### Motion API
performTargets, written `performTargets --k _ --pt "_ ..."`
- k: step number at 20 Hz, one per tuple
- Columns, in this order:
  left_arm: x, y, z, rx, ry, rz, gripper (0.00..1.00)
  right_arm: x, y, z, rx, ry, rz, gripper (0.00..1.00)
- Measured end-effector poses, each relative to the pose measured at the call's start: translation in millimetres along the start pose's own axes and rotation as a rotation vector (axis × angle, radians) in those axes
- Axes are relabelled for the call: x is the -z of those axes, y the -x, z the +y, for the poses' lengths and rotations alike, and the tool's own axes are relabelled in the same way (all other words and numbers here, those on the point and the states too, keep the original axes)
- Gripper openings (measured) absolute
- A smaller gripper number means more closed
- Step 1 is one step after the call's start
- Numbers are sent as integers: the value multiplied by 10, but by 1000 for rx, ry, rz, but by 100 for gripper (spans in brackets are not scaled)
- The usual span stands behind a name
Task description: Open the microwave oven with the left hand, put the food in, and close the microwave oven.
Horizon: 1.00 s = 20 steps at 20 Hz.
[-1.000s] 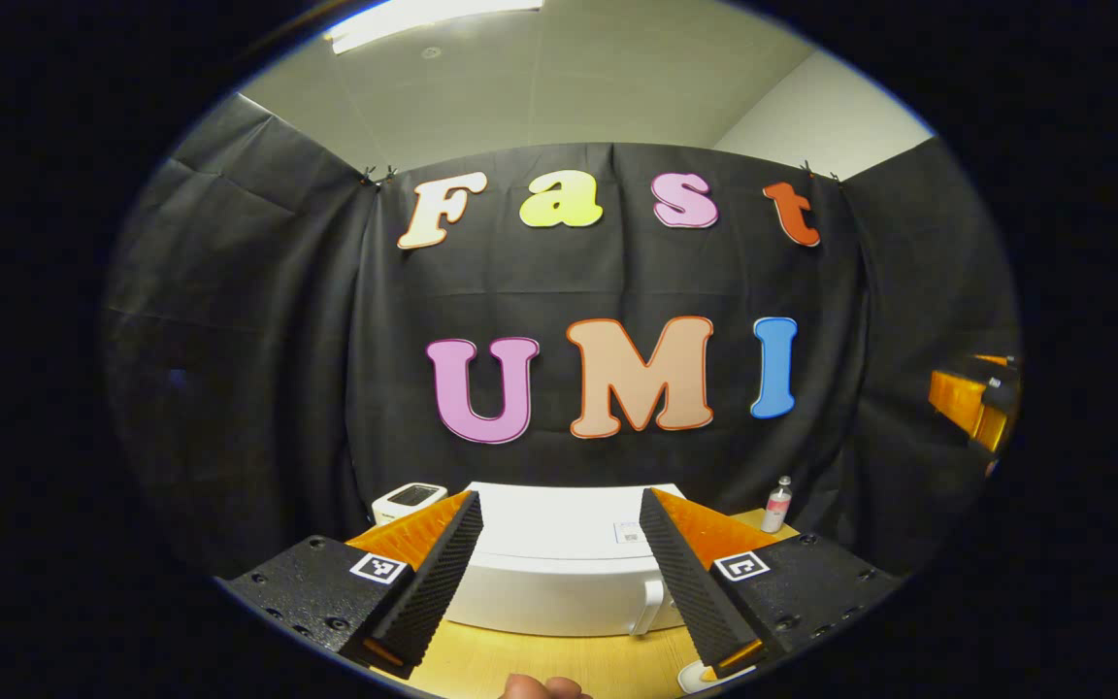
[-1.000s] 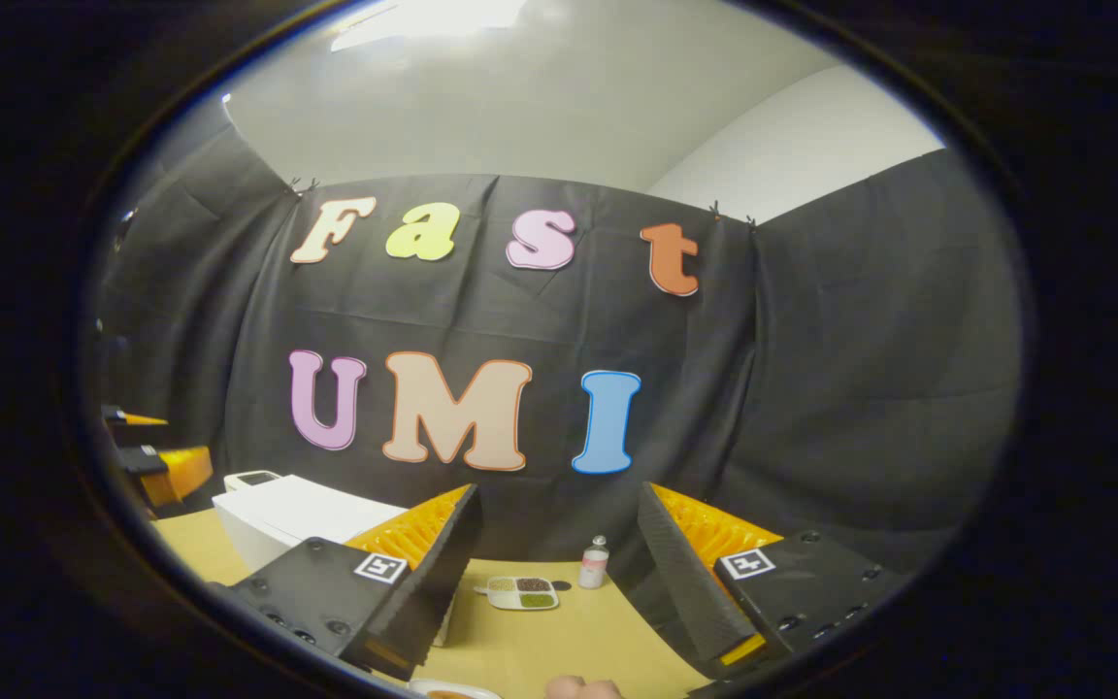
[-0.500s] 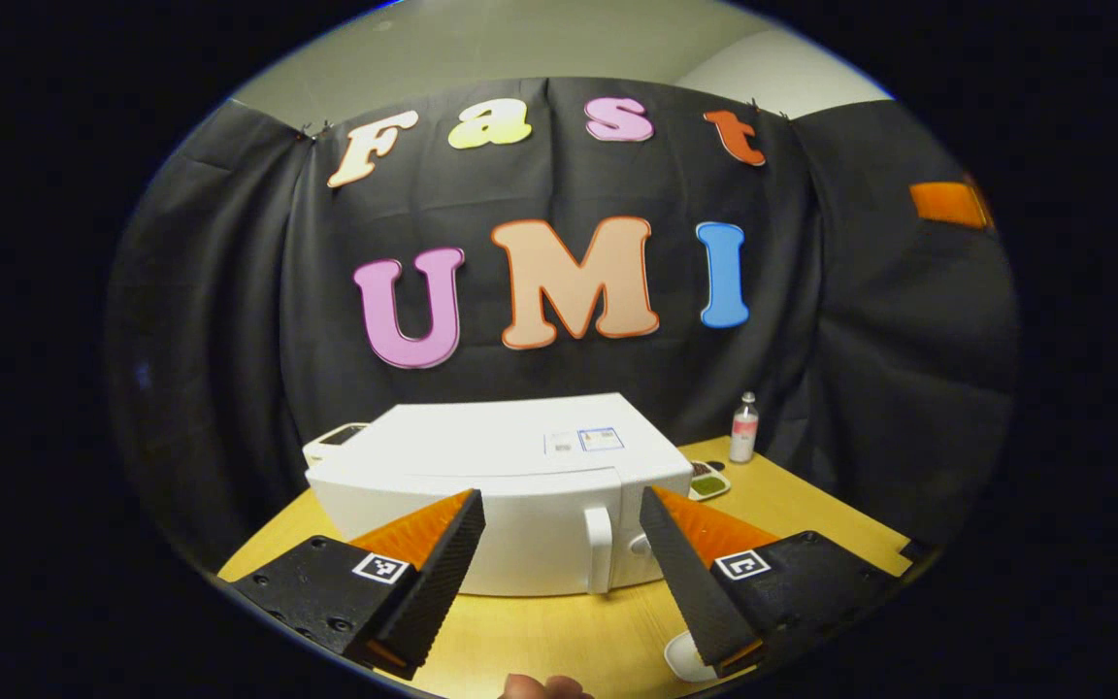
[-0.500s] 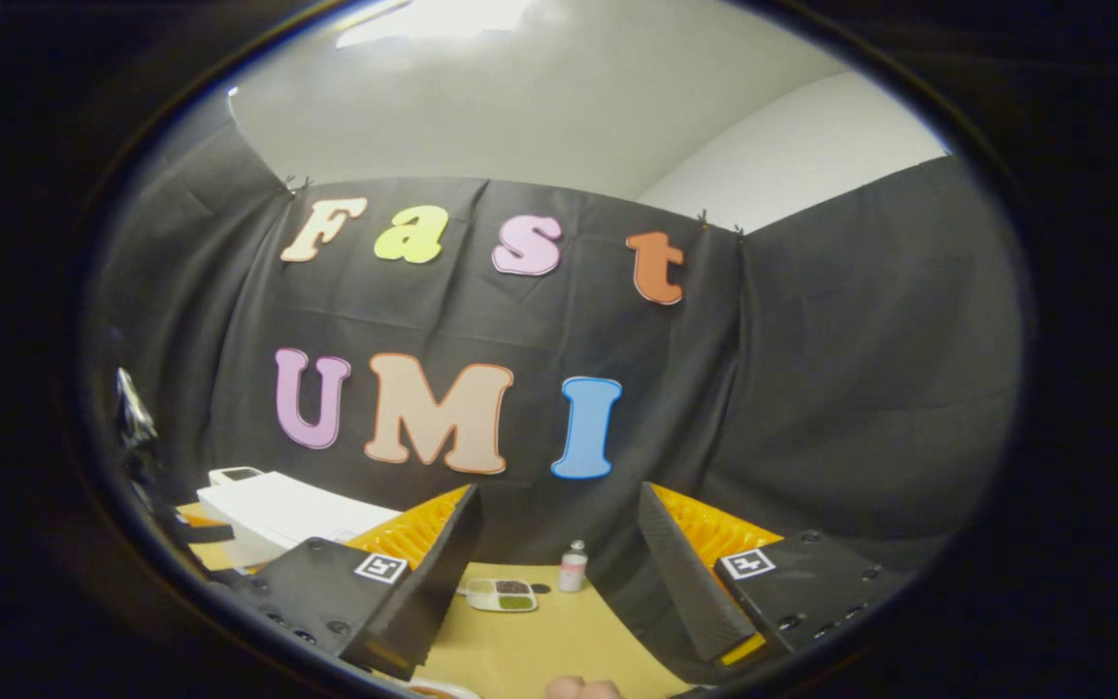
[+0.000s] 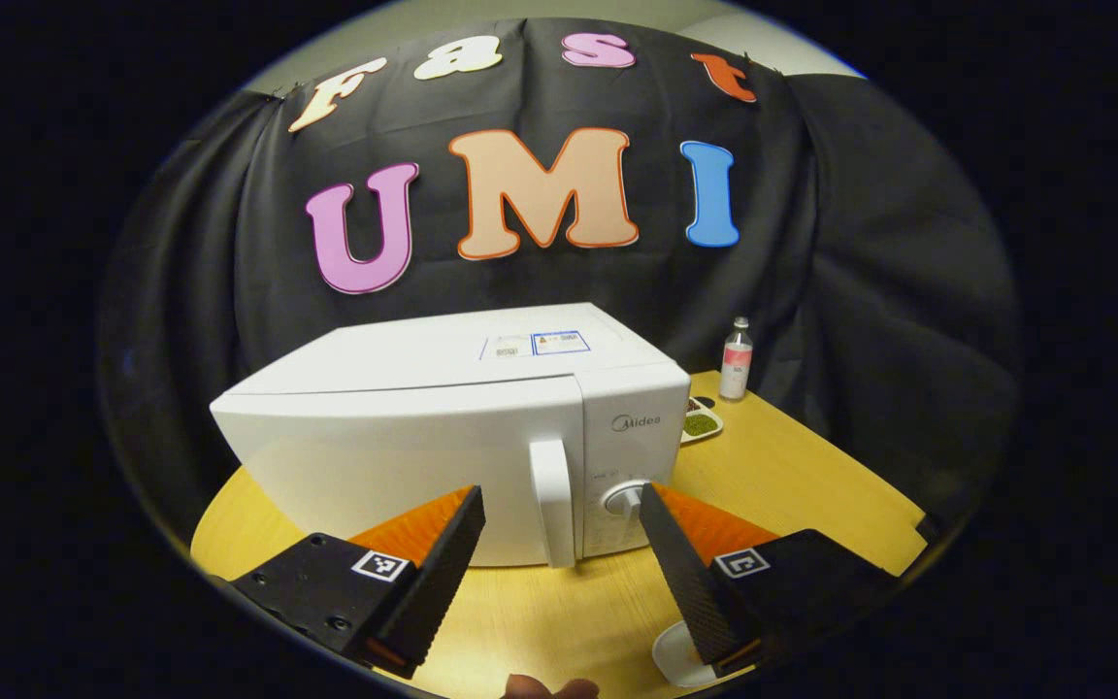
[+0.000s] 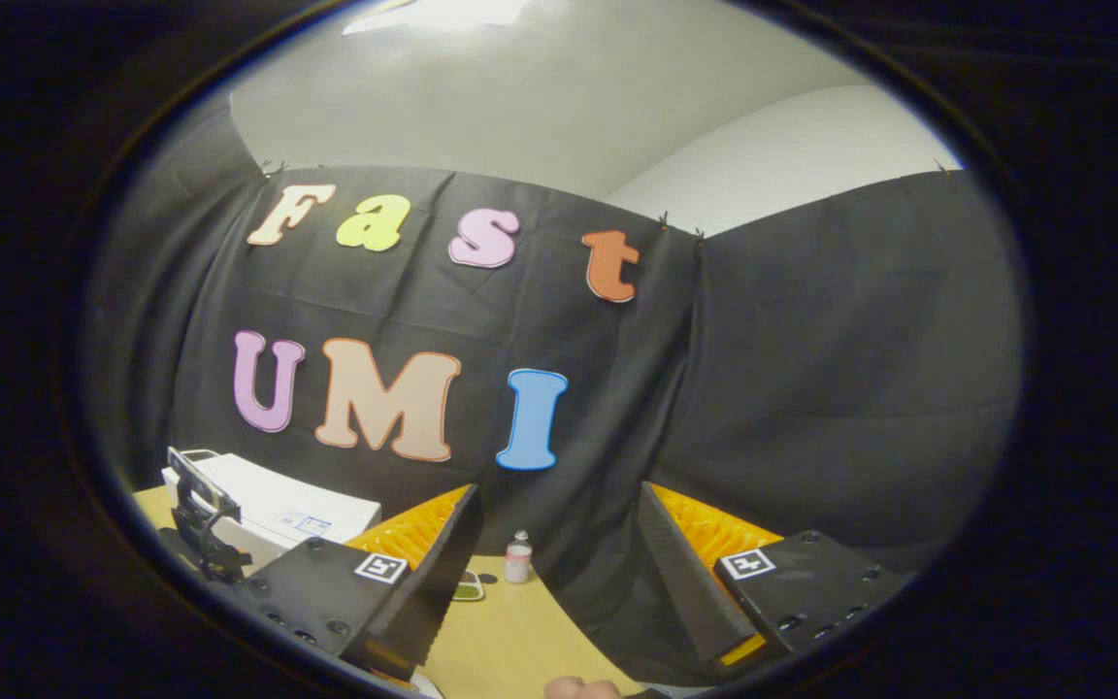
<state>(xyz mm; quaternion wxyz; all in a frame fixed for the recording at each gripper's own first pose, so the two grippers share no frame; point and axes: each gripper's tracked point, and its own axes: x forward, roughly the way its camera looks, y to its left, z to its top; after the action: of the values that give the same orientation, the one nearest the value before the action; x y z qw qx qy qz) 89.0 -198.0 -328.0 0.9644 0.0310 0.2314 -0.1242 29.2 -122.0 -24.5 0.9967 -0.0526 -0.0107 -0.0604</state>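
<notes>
1. While the door is shut, the left gripper hangs just short of the microwave oven, jaws wide apart, nothing between them, and the door handle sits right in the gap as the left gripper view has it.
2. Step in hand, by my reading: get hold of that handle. It's a smooth upright white bar at the door's right edge, with the round control dial just beside it on the panel.
3. To do it well, I'd go straight in, centre the bar between the ribbed fingers, keep clear of the dial, and pinch only once both sides are past the bar. Then pull in an arc around the hinge, which I judge to be on the far left edge.
4. Glossy white casing, likely slippery, so a firm squeeze.
5. Food: a pale dish edge peeks out on the wooden surface near the left gripper's right finger; what it holds is hidden.
6. Over on the right gripper view, the right gripper is raised, jaws apart and empty, with a small bottle and a compartment tray at the far side.
</notes>
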Motion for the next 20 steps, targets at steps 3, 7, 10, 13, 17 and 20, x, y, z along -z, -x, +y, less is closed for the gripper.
performTargets --k 3,7,10,13,17,20 --pt "199 -195 -4 -6 14 67 97 25 16 -118 19 2 7 96" --pt "236 -312 -11 -14 2 82 97 55 -15 -210 31 -1 14 100" --pt "285 -367 11 -28 -8 103 76 102 -42 -212 23 -19 27 100" --pt "320 -410 -15 -18 2 114 69 141 -94 -172 -1 -24 43 100" --pt "310 -418 117 -68 -12 124 44 94 -129 -100 -25 -22 33 96" --pt "325 -438 103 -58 -3 122 24 122 -122 -23 -50 -8 41 100"
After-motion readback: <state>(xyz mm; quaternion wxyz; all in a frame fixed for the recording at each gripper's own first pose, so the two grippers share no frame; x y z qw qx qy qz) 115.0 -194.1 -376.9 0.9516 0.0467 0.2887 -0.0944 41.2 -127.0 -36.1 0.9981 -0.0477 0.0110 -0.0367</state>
